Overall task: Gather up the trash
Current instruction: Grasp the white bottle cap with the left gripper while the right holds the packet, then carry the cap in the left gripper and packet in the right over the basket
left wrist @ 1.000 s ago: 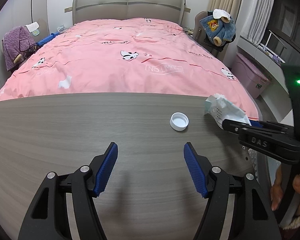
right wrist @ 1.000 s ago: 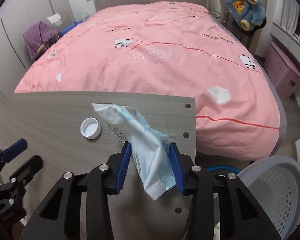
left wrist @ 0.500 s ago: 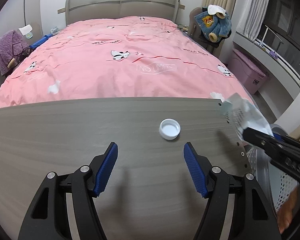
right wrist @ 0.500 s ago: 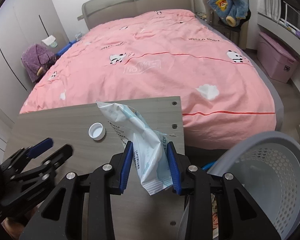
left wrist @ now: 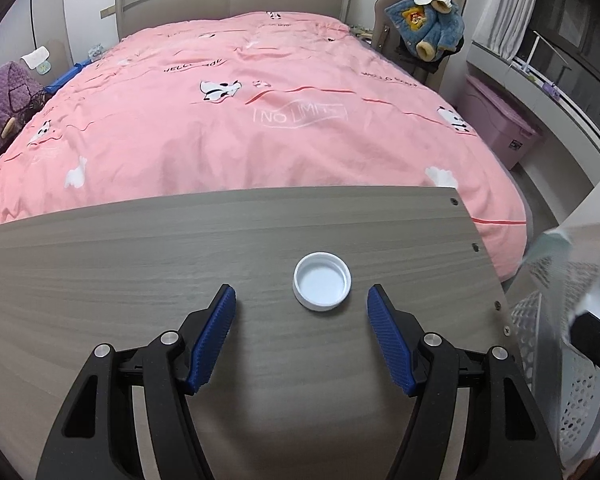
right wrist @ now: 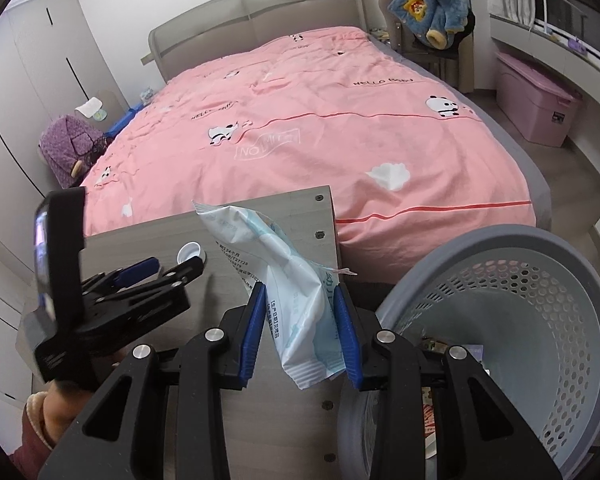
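Between right hand-held gripper (right wrist: 300, 326) pads: wrapper (right wrist: 296, 300).

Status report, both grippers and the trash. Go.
Right gripper shut on wipes packet, at the basket rim, not over it yet. Left gripper open, white cap on table between its fingers. Nothing in the way.

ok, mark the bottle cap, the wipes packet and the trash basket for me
bottle cap (left wrist: 321, 287), left wrist view, on its white inner floor.
wipes packet (right wrist: 300, 300), right wrist view, on its middle between the blue pads.
trash basket (right wrist: 540, 300), right wrist view, on its perforated inner wall.
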`<state>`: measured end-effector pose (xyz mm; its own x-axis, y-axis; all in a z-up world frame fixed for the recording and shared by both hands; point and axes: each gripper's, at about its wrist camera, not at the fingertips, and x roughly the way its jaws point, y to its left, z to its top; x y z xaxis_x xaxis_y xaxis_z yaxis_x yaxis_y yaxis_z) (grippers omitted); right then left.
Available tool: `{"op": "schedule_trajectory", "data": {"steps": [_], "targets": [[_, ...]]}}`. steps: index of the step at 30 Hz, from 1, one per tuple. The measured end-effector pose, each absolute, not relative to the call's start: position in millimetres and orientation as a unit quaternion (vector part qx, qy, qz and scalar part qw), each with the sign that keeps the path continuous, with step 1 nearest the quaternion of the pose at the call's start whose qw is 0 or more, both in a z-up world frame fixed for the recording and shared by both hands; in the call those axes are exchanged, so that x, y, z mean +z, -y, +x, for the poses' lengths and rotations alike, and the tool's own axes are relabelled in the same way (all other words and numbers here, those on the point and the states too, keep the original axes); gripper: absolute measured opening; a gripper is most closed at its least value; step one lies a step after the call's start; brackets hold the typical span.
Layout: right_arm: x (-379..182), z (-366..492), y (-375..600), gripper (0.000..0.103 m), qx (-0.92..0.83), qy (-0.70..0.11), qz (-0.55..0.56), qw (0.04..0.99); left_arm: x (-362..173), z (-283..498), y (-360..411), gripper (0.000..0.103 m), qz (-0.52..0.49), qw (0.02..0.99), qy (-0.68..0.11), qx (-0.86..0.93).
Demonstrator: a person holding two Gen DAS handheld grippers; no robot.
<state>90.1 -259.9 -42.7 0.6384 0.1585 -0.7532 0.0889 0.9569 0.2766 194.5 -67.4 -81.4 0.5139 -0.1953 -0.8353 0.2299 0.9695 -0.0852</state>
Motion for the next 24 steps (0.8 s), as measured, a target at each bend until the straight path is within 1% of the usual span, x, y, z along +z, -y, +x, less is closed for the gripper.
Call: {"op": "schedule_trajectory", "data": {"steps": [5, 7, 9, 10, 15, 24], "targets": [[-44.7, 88.1, 262.7, 0.034, 0.019, -0.425, 0.150, 0.892, -84.2, 197.6, 74.2, 0.065, 0.035, 0.873, -0.473, -0.115], [-44.5, 87.4, 263.9, 0.034, 0.017, -0.425, 0.152, 0.892, -84.1, 197.1, 77.0, 0.054, 0.043, 0.875, -0.470, -0.112], [-43.8, 85.5, 265.2, 0.034, 0.016, -0.423, 0.153, 0.893, -83.0, 196.6, 78.9, 0.034, 0.050, 0.875, -0.468, -0.114], [-43.4, 84.4, 266.1, 0.034, 0.016, -0.422, 0.154, 0.893, -82.3, 196.1, 78.5, 0.030, 0.049, 0.874, -0.469, -0.116], [-43.0, 80.2, 267.6, 0.034, 0.013, -0.421, 0.155, 0.894, -80.9, 186.9, 76.2, 0.029, 0.055, 0.870, -0.474, -0.122], [-35.2, 65.8, 272.5, 0.034, 0.006, -0.415, 0.159, 0.896, -64.6, 139.4, 68.2, 0.029, 0.063, 0.873, -0.464, -0.138]]}}
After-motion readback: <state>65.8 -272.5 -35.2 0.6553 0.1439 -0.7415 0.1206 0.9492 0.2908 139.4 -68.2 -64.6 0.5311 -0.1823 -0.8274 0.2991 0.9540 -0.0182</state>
